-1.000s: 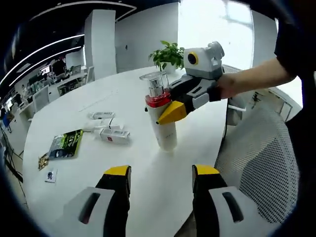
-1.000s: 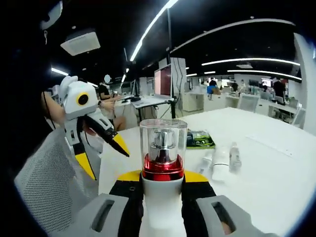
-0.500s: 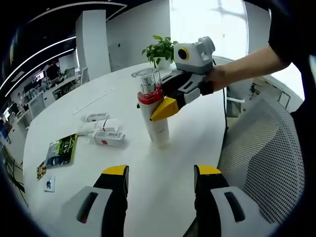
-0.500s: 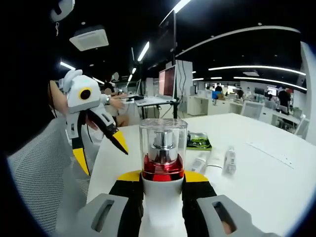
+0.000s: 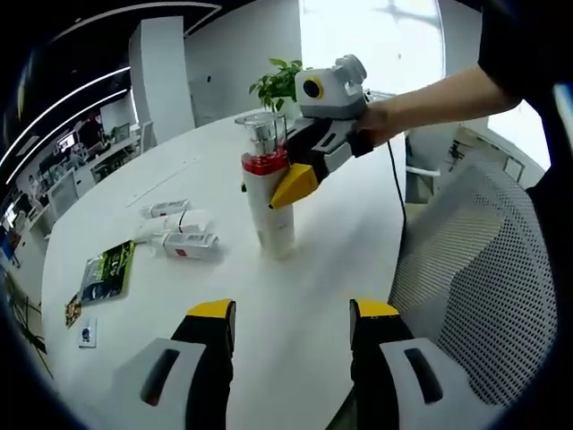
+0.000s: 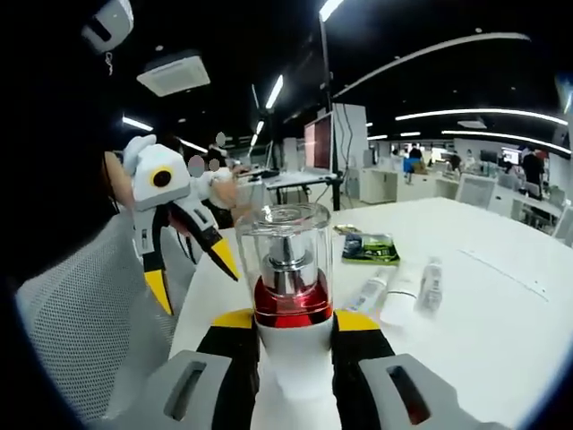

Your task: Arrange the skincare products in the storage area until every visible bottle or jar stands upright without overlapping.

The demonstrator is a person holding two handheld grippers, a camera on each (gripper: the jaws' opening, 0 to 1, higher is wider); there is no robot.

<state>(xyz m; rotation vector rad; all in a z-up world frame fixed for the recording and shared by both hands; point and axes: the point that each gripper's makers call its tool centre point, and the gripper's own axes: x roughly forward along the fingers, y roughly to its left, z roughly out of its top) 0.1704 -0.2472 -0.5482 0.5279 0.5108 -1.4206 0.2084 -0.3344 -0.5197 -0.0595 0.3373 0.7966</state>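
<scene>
The setting is an open-plan office with a dark ceiling crossed by long strip lights. A large round white table occupies the foreground. A grey mesh chair stands just beside its edge. A potted plant stands at the far side of the table, in front of a bright window. A white pillar rises behind the table. Desks and a monitor stand further back, near a ceiling air unit.

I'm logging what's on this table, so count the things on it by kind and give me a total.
Pump bottle, standing, held in the right tool: 1
Tubes or small bottles lying flat: 3
Green packet: 1
Small flat sachets by the packet: 2
Potted plant: 1
Total: 8
</scene>
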